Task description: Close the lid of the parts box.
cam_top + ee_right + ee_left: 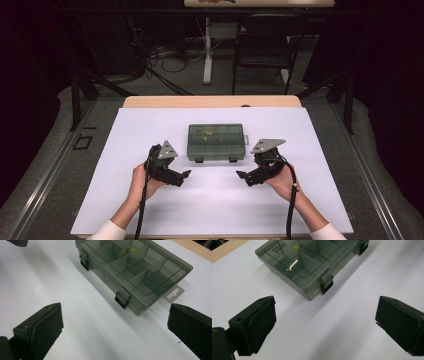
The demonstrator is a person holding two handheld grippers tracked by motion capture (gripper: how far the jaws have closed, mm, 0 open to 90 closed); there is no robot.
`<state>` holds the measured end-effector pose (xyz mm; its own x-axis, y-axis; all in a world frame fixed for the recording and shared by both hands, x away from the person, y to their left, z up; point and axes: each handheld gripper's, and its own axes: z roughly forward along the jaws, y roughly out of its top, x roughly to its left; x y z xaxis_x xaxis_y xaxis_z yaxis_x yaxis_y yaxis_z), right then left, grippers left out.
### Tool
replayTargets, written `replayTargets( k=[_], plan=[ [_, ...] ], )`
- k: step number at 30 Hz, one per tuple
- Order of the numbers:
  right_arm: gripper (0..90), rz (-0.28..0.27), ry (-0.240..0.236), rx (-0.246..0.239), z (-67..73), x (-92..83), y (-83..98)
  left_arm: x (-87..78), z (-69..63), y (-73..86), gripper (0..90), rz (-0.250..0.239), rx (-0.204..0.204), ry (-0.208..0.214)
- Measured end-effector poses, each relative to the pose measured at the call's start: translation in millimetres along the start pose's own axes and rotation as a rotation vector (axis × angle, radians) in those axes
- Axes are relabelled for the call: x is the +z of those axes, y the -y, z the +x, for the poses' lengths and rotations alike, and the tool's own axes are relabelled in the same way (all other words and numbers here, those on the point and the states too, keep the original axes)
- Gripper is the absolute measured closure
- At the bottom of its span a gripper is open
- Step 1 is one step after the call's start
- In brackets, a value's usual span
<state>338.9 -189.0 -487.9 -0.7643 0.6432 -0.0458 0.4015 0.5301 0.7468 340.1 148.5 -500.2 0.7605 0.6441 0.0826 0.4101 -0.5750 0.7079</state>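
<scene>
**Grippers spread on either side of the closed box**

Hands first, in the high view: your left hand (141, 181) and right hand (281, 181) come in from the near edge of the white sheet (215, 210), forearms angled outward, white cuffs at the bottom. Your left gripper (184, 175) and right gripper (242, 176) point inward, tips facing each other across bare sheet. The grey plates on top tilt toward the middle. The cables trail back along your forearms.

The organizer box (216, 141) lies flat near the middle of the sheet, just beyond both grippers and touching neither. Its long axis runs left to right across the table. Its two latches (199, 159) face your side, and its hang tab sticks out at the right end. The wooden table edge (212, 101) shows beyond the sheet.

In the left gripper view your jaws stand wide apart with nothing between them. The box (307, 262) lies ahead and runs diagonally, one latch (327, 283) close in front. Here you can read the clear lid, the dividers beneath it and a small yellow item (297, 247) in a far compartment.

In the right gripper view your jaws are likewise spread and empty. The box (135, 267) runs diagonally, both latches (122, 298) fastened, the hang tab (175, 293) plain, and yellow pieces (127, 250) sit in a compartment.
</scene>
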Motion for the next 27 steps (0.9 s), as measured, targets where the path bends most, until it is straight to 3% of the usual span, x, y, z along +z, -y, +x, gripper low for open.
replayTargets(
  k=[13,27],
  plan=[
    [0.0,0.007,-0.012,-0.019,12.9,-18.6,18.1,-18.3,-15.2,22.6,2.7,0.009,0.018,-0.007],
    [0.0,0.012,-0.001,-0.013,22.4,-33.3,45.6,-33.3,-20.8,48.7,2.2,0.005,-0.012,-0.026]
  ],
)
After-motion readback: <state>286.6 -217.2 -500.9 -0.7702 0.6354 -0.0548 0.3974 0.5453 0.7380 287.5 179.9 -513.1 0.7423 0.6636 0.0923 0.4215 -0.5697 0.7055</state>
